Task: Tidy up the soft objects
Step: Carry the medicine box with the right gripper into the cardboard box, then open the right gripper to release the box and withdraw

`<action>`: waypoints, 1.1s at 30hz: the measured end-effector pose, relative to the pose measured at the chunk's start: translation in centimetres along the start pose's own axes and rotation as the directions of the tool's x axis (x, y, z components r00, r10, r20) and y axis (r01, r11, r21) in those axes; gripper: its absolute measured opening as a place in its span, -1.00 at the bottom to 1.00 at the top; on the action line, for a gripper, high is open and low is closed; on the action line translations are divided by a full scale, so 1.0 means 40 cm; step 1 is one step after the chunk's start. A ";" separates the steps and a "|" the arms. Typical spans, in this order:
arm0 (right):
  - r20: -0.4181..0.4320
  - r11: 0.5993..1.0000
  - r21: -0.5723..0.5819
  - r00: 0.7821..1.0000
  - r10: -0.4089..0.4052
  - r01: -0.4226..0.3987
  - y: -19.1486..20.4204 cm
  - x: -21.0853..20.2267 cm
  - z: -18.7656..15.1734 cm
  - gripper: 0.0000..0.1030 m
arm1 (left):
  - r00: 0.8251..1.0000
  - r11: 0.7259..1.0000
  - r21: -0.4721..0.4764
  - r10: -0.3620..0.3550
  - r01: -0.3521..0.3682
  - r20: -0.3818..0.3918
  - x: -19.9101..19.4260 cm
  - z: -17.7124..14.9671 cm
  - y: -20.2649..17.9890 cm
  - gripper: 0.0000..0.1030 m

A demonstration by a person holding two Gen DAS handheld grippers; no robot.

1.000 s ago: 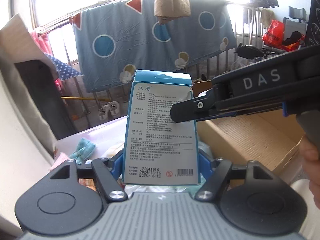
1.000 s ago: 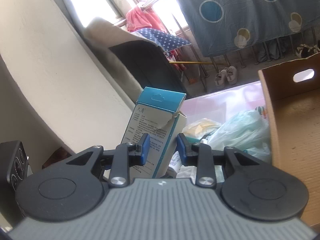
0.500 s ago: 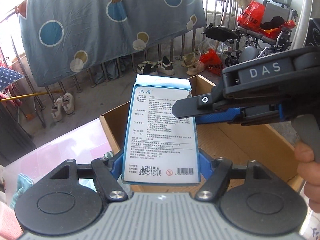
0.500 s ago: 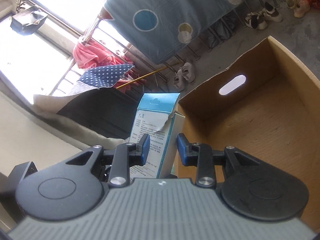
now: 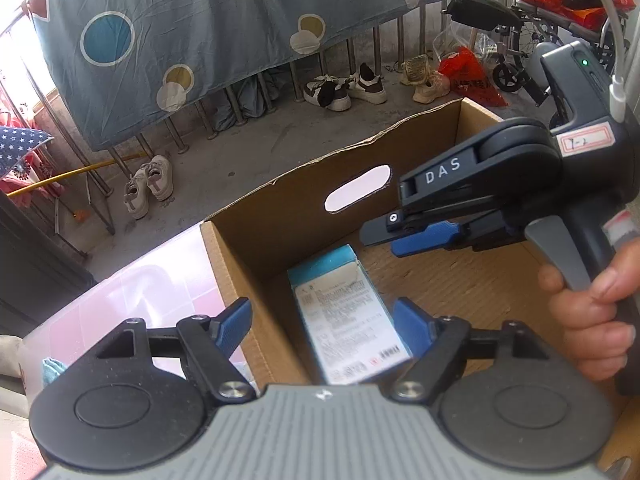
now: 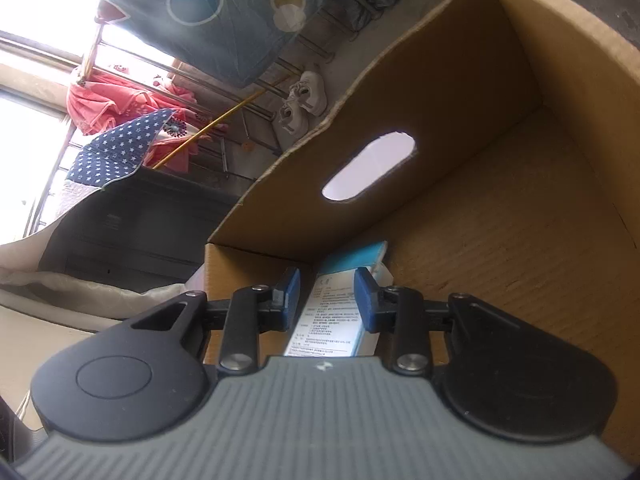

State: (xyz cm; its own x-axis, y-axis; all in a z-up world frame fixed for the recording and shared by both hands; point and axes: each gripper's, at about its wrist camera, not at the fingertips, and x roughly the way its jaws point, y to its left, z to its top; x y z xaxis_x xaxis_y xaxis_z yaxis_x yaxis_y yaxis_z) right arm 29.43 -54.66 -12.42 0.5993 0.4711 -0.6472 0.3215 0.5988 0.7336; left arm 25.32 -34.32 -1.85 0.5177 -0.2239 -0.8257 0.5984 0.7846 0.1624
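A blue-and-white printed carton [image 5: 344, 320] lies loose, slightly blurred, on the floor of the cardboard box [image 5: 300, 216], near its left wall. My left gripper [image 5: 322, 316] hovers above it; its jaws are opening and the pads stand clear of the carton's sides. My right gripper [image 5: 386, 238], held by a hand [image 5: 592, 320], hangs over the box to the right, above the carton, gripping nothing. In the right wrist view the carton [image 6: 328, 312] shows beyond the narrow gap of the right gripper [image 6: 326, 284], inside the cardboard box [image 6: 480, 120].
A pink translucent bin [image 5: 140, 292] stands against the cardboard box's left side, with a teal cloth [image 5: 52, 372] in it. Beyond are a railing with a hanging blue sheet [image 5: 200, 40], shoes [image 5: 148, 184] on the concrete floor, and a wheelchair [image 5: 512, 52].
The carton was upright between the left pads; now those pads have spread and it lies down inside the cardboard box. Both grippers swung from the pink bin over the box and dipped lower.
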 end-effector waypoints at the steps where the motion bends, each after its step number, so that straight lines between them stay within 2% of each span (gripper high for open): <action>1: 0.002 1.000 0.009 1.000 0.001 -0.001 -0.010 -0.001 -0.003 -0.42 | 1.000 1.000 0.000 0.002 -0.002 0.001 -0.004 -0.001 0.004 0.53; 7: 0.024 0.999 0.006 0.999 -0.031 0.031 -0.005 -0.031 -0.009 -0.42 | 1.000 0.998 -0.055 0.002 -0.001 0.016 -0.057 -0.009 0.059 0.57; 9: 0.021 0.999 0.006 0.999 -0.046 0.046 0.001 -0.036 -0.006 -0.42 | 1.000 0.996 -0.090 -0.003 0.005 0.027 -0.083 -0.021 0.091 0.65; 14: -0.017 0.996 -0.032 0.996 -0.085 0.085 0.018 -0.055 -0.041 -0.42 | 0.999 0.986 -0.166 0.005 0.002 0.041 -0.146 -0.077 0.179 0.74; 20: -0.098 0.977 -0.122 0.978 -0.185 0.172 0.023 -0.018 -0.099 -0.42 | 0.999 0.969 -0.248 0.034 -0.024 0.036 -0.217 -0.206 0.289 0.80; 22: -0.126 0.966 -0.155 0.966 -0.228 0.207 0.026 0.017 -0.113 -0.42 | 0.999 0.961 -0.274 0.039 -0.030 0.030 -0.232 -0.260 0.315 0.81; 25: -0.124 0.938 -0.215 0.945 -0.303 0.272 0.032 0.066 -0.123 -0.42 | 0.999 0.954 -0.298 0.047 -0.042 0.010 -0.248 -0.346 0.345 0.82; 26: -0.123 0.943 -0.210 0.950 -0.288 0.259 0.031 0.077 -0.121 -0.38 | 0.999 0.951 -0.304 0.049 -0.046 0.005 -0.252 -0.369 0.350 0.82; 33: -0.106 0.941 -0.246 0.958 -0.266 0.234 0.066 0.132 -0.107 -0.47 | 0.999 0.939 -0.340 0.043 -0.049 -0.025 -0.264 -0.541 0.386 0.82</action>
State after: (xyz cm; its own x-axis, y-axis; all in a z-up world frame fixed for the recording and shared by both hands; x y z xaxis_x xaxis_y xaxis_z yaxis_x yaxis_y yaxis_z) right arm 30.31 -47.83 -14.81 0.4112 0.3604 -0.8373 0.2628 0.8326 0.4875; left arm 15.85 -7.34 -2.31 0.5280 -0.1753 -0.8309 0.3289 0.9443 0.0097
